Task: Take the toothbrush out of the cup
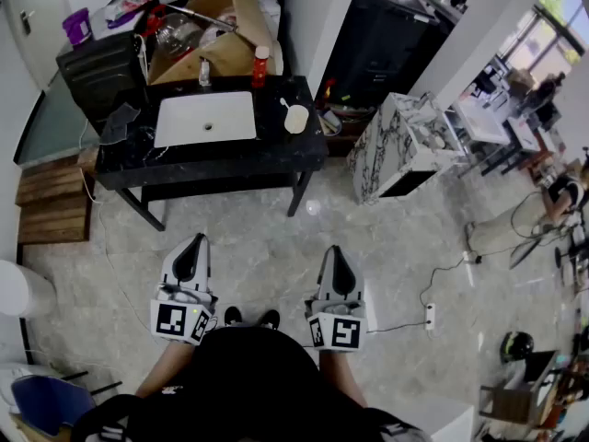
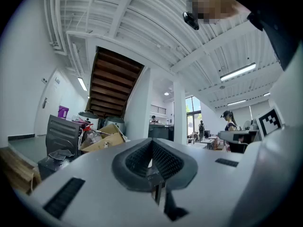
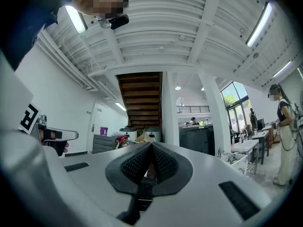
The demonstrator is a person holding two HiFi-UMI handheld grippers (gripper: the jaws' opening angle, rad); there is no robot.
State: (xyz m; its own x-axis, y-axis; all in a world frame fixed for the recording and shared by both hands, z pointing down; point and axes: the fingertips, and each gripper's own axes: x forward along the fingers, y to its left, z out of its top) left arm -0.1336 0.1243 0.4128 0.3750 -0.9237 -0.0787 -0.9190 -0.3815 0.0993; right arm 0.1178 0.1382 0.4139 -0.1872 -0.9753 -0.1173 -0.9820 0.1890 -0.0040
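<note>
**Two grippers empty, toothbrush not yet taken out**

The long black counter (image 1: pixel 230 159), with its white rectangular sink (image 1: pixel 204 118), stood well ahead of the person. The grey left gripper (image 1: pixel 191 243) and grey right gripper (image 1: pixel 337 251) were well short of it, each with jaws pressed together on nothing. Near the counter's right edge sat the small cream cup (image 1: pixel 296 120), with the thin white toothbrush (image 1: pixel 283 104) seemingly standing in it. All of the task was left to do: approach, grasp, lift out.
</note>
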